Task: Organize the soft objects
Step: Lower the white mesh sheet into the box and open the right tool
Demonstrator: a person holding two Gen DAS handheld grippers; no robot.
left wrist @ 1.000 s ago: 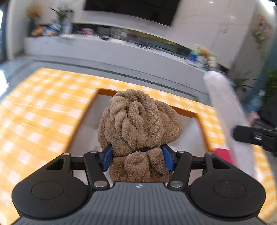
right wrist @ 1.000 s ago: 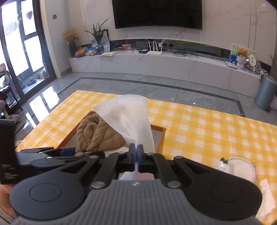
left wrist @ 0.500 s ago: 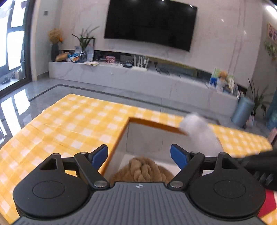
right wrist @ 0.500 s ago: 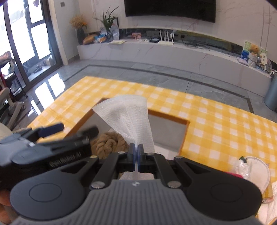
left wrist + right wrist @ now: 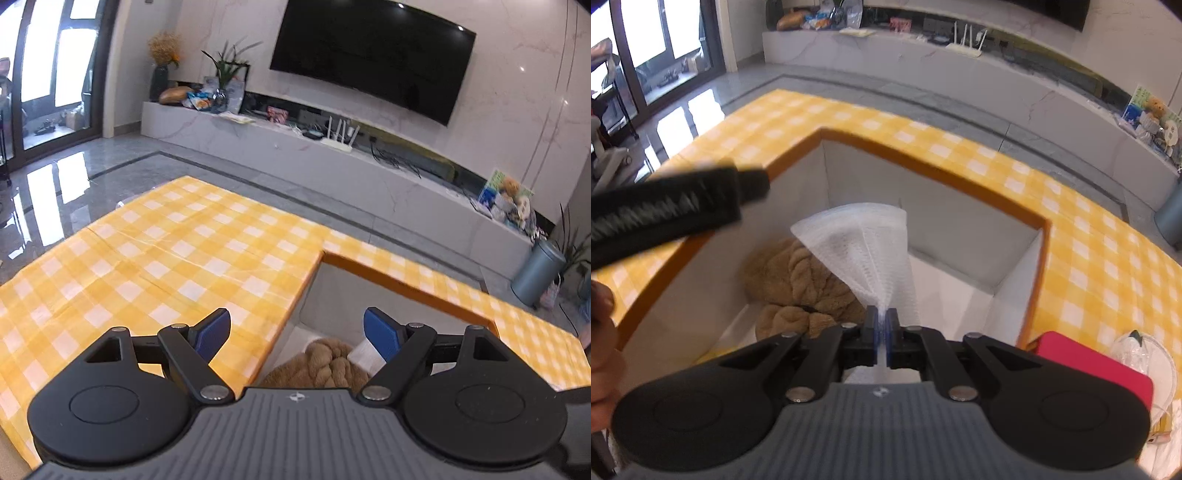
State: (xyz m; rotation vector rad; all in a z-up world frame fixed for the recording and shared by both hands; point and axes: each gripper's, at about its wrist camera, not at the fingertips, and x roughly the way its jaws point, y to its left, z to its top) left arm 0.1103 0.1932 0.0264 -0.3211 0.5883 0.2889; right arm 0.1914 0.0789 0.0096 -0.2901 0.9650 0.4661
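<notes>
The orange-rimmed box (image 5: 1039, 258) sits sunk in the yellow checked tablecloth (image 5: 155, 258), its pale inner walls open at the top. At its floor, against the near left corner, lies the brown twisted towel (image 5: 798, 280), and the left gripper (image 5: 297, 328) hangs above it with nothing between its blue pads, which have just been spreading and now stand wide apart. In the right wrist view that same tool crosses the box's left rim as a blurred black bar, close over the wall there. The right gripper (image 5: 882, 332) pinches a white tissue (image 5: 864, 243) at its gathered end; the sheet fans out ahead of the fingers over the box's interior, partly covering the towel. Just off the box's near right corner lie a red flat object (image 5: 1086, 362) and a clear plastic wrapper (image 5: 1145, 354) (both outside the rim). The right half of the box floor is bare, and so is the cloth to the left.
</notes>
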